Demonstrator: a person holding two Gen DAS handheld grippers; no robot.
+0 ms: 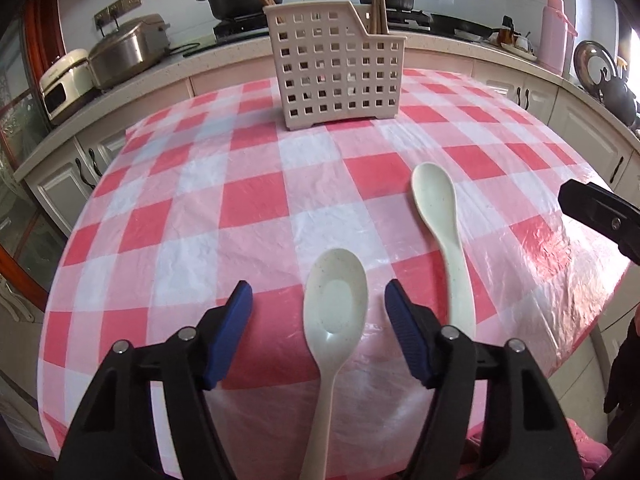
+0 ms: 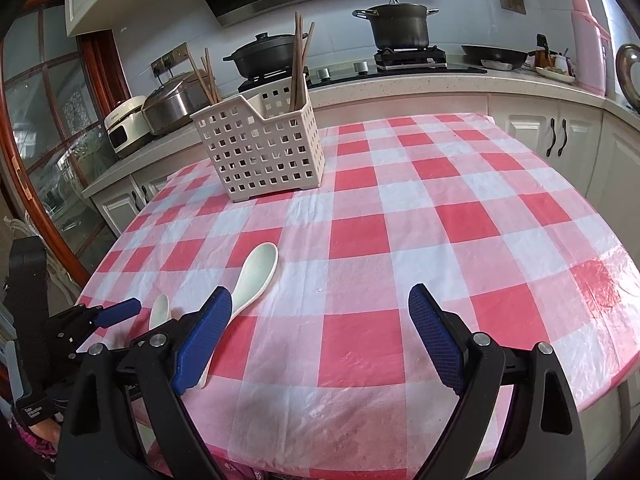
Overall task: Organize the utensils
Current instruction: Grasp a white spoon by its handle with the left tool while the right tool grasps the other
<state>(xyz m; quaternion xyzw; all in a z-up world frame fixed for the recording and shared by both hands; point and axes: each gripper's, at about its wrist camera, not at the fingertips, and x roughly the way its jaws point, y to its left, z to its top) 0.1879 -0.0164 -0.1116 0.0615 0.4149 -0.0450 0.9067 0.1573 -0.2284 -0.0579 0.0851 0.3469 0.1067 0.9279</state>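
Two pale cream spoons lie on the red-and-white checked table. The near spoon (image 1: 334, 304) lies between the fingers of my left gripper (image 1: 319, 300), which is open around its bowl. The second spoon (image 1: 438, 216) lies to the right, bowl pointing away; it also shows in the right wrist view (image 2: 252, 276). A beige perforated utensil basket (image 1: 334, 68) stands at the far side of the table and holds brown chopsticks (image 1: 380, 4). My right gripper (image 2: 320, 308) is open and empty above the table, right of the spoons.
A kitchen counter (image 2: 400, 84) runs behind the table with black pots on a stove, a rice cooker (image 1: 128, 52) and a pink thermos (image 1: 556, 32). White cabinets (image 2: 556, 132) stand to the right. The table edge (image 2: 600, 360) lies near on the right.
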